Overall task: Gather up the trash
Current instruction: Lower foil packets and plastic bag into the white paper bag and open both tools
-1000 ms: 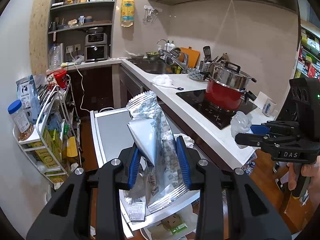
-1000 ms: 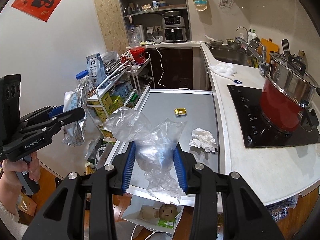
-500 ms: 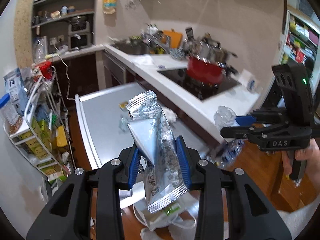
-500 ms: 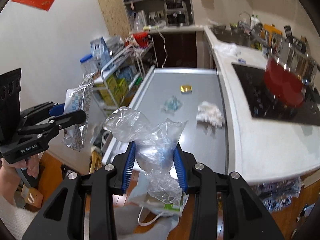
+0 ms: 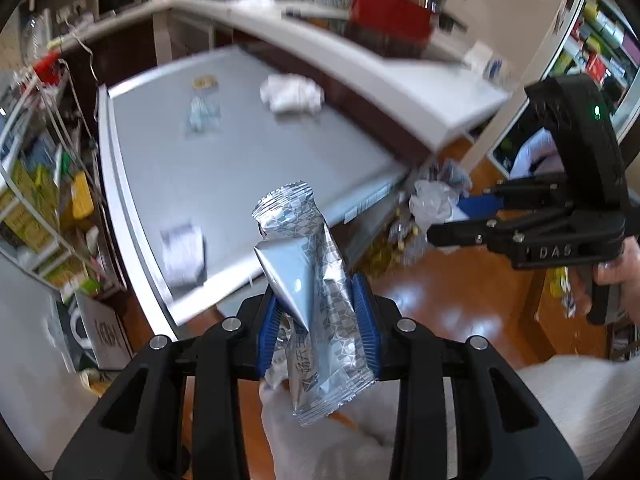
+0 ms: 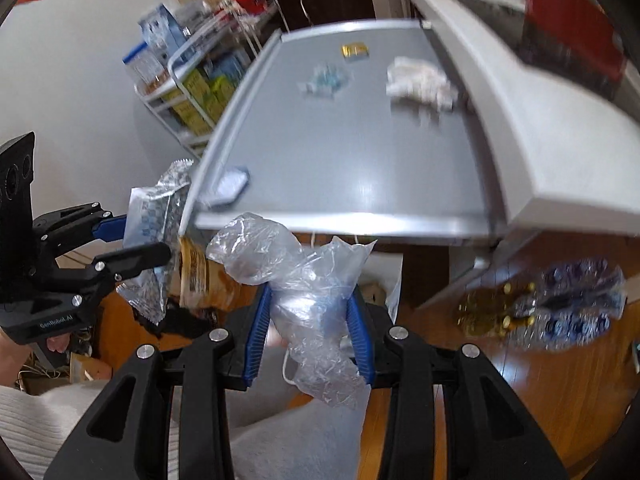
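Note:
My left gripper (image 5: 318, 320) is shut on a silver foil snack wrapper (image 5: 308, 280) that sticks up between its blue pads. A crumpled clear plastic bag (image 6: 304, 280) is pinched in my right gripper (image 6: 308, 332). Each gripper shows in the other's view: the right gripper (image 5: 452, 220) with its plastic at the right, the left gripper (image 6: 132, 240) with the wrapper (image 6: 156, 216) at the left. Both hang past the near edge of the grey table (image 5: 248, 168), pointing steeply down over the floor. On the table lie a white tissue wad (image 5: 290, 92), a bluish wrapper (image 5: 202, 114), a gold packet (image 5: 205, 81) and a paper slip (image 5: 182, 248).
A white counter (image 6: 540, 128) with a red pot (image 6: 572, 28) runs along the table's right side. A wire rack (image 6: 192, 80) of boxes stands at its left. Bottles (image 6: 560, 312) lie on the wooden floor (image 5: 440, 300). A white sleeve (image 5: 580, 400) fills the bottom.
Both grippers have dropped and tipped downward, coming back past the table's near edge. The shelves and wall have left view; floor and sleeve now show. Both grips are unchanged.

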